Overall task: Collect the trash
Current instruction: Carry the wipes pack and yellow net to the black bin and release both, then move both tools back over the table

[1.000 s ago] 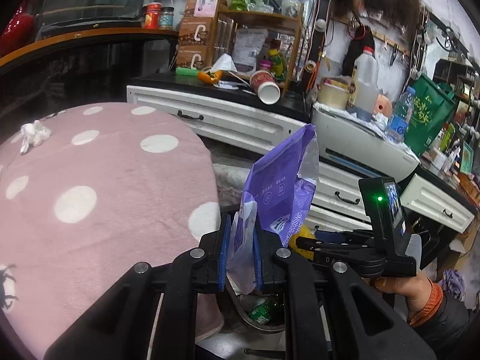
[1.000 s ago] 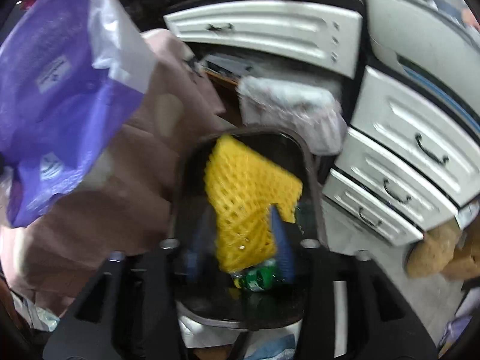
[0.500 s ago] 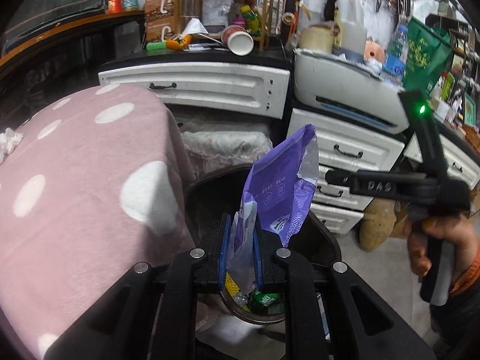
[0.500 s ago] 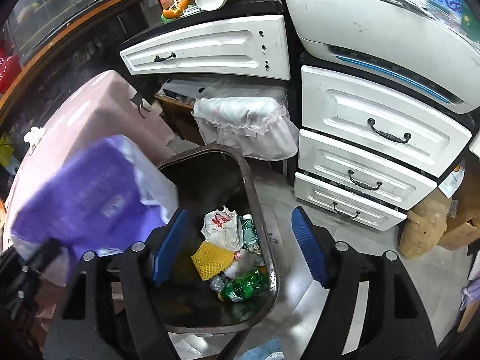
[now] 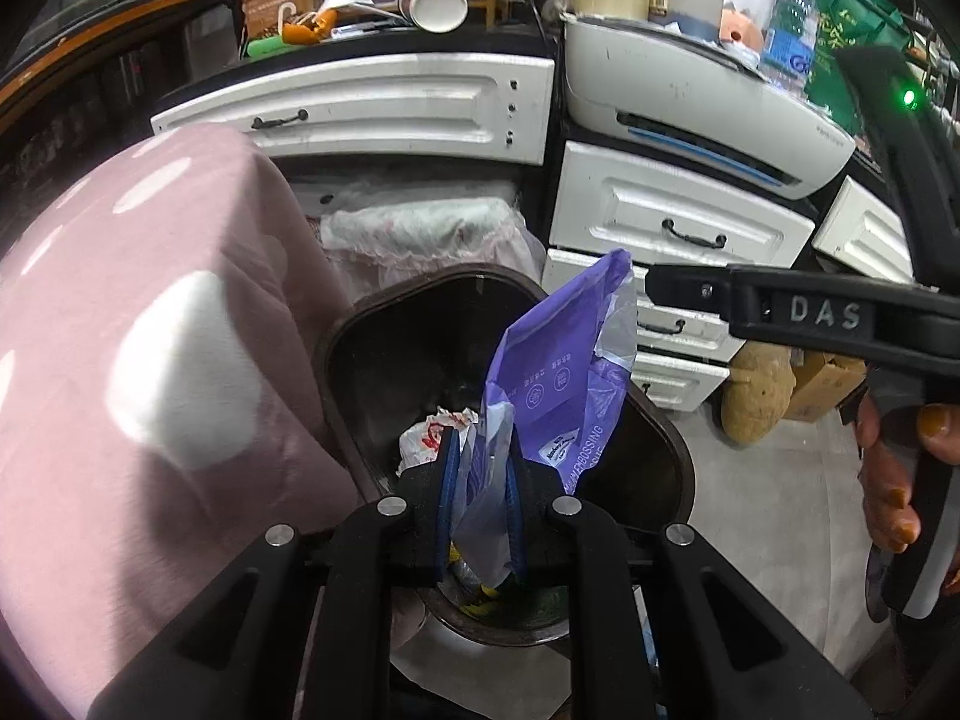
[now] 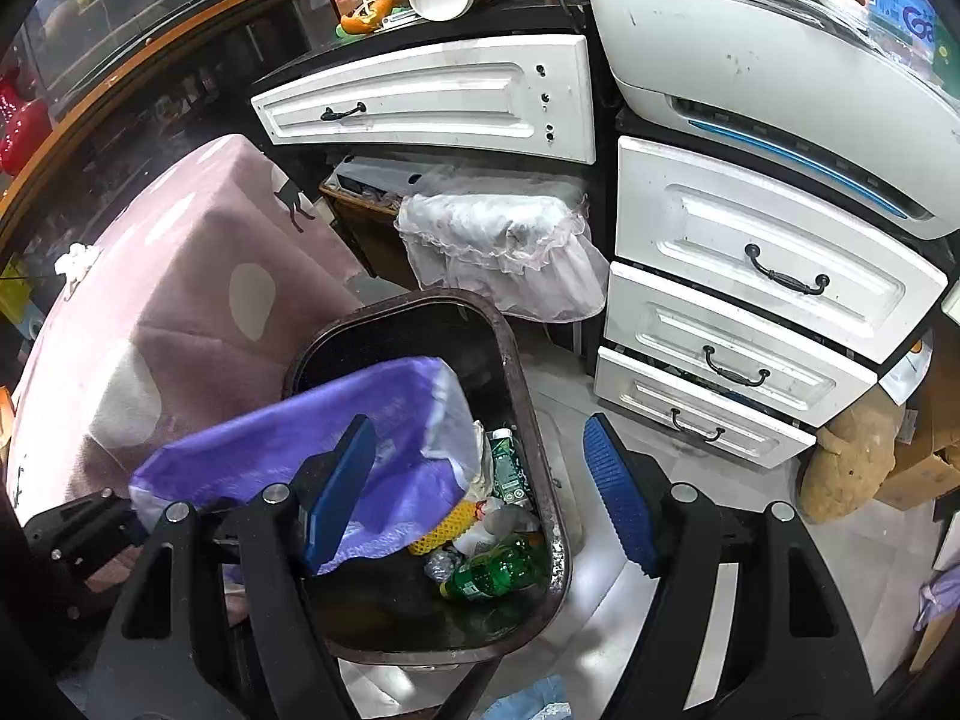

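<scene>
My left gripper point(image 5: 480, 498) is shut on a purple plastic wrapper point(image 5: 558, 372) and holds it over the open dark trash bin point(image 5: 372, 324). The wrapper also shows in the right wrist view point(image 6: 288, 450), hanging over the bin's point(image 6: 528, 396) left side. My right gripper point(image 6: 480, 480) is open and empty above the bin. The bin holds a yellow foam net point(image 6: 444, 525), a green bottle point(image 6: 492, 576) and white crumpled wrappers point(image 5: 426, 438). The right gripper's body shows in the left wrist view point(image 5: 798, 318) at the right.
A pink dotted blanket point(image 5: 150, 360) covers a table left of the bin, with a white tissue point(image 6: 75, 258) on it. White drawers point(image 6: 750, 276) and a printer point(image 6: 780, 78) stand behind. A lace-covered item point(image 6: 498, 240) sits beyond the bin. A brown sack point(image 6: 846, 468) lies at the right.
The right gripper dropped the yellow foam net into the bin, opened and rose. The left gripper carried the purple wrapper from the blanket side to over the bin.
</scene>
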The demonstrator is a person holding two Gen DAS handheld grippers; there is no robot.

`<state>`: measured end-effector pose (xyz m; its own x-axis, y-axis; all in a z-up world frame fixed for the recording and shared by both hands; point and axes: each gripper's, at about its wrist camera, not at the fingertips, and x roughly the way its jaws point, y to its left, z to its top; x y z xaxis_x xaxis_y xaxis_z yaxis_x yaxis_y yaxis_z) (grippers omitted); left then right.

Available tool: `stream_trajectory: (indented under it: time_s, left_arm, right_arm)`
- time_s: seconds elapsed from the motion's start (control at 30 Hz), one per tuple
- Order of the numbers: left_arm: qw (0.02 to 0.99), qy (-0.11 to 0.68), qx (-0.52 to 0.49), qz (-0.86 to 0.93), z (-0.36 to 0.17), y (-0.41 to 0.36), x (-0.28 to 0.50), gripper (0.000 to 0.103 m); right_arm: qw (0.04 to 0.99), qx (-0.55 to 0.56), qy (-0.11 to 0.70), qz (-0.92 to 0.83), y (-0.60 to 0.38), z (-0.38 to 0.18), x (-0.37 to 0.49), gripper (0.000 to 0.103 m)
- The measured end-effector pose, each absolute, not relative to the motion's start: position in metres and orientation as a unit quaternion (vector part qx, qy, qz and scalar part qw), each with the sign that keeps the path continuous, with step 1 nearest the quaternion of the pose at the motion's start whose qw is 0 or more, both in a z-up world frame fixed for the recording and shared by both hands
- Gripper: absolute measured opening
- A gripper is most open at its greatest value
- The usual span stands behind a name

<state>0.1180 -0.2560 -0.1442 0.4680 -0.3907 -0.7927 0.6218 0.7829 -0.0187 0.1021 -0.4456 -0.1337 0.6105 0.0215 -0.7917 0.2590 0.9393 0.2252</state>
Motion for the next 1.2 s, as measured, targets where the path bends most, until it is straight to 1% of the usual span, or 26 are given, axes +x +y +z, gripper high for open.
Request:
stream_trajectory:
  time_s: [0.07,0.1,0.13,0.17,0.2,0.23,0.33,0.5,0.7,0.87,1.1,1.2]
  left_arm:
    - [0.840,0.427,0.141,-0.305,-0.148,-0.259,0.118,0.025]
    - [0.837,0.429,0.142,-0.308,-0.149,-0.260,0.117,0.033]
    - [0.835,0.431,0.145,-0.311,-0.149,-0.262,0.116,0.048]
    - [0.835,0.428,0.147,-0.312,-0.150,-0.262,0.114,0.056]
    - [0.836,0.425,0.147,-0.313,-0.149,-0.263,0.113,0.069]
    - [0.837,0.420,0.146,-0.318,-0.148,-0.263,0.110,0.079]
    - [0.835,0.416,0.149,-0.327,-0.146,-0.263,0.106,0.090]
    - [0.831,0.415,0.153,-0.339,-0.142,-0.263,0.099,0.096]
    - [0.828,0.413,0.139,-0.352,-0.128,-0.255,0.092,0.096]
    - [0.840,0.382,0.147,-0.357,-0.105,-0.243,0.080,0.098]
    - [0.855,0.357,0.154,-0.344,-0.080,-0.217,0.079,0.098]
    - [0.863,0.354,0.142,-0.331,-0.071,-0.199,0.086,0.098]
  right_arm:
    - [0.883,0.160,0.436,-0.067,-0.445,-0.134,0.102,0.072]
    - [0.883,0.160,0.436,-0.067,-0.445,-0.134,0.102,0.072]
    - [0.883,0.160,0.436,-0.067,-0.445,-0.134,0.102,0.072]
    - [0.883,0.160,0.436,-0.066,-0.445,-0.134,0.102,0.072]
    - [0.883,0.160,0.436,-0.067,-0.445,-0.134,0.101,0.073]
    - [0.883,0.160,0.436,-0.068,-0.445,-0.134,0.102,0.074]
    - [0.883,0.161,0.435,-0.069,-0.445,-0.134,0.102,0.077]
    - [0.883,0.161,0.436,-0.067,-0.445,-0.135,0.102,0.080]
    - [0.886,0.156,0.434,-0.059,-0.440,-0.133,0.105,0.082]
    - [0.887,0.152,0.433,-0.043,-0.431,-0.127,0.109,0.083]
    - [0.900,0.134,0.416,0.008,-0.398,-0.104,0.119,0.084]
    - [0.905,0.124,0.406,0.039,-0.377,-0.092,0.126,0.085]
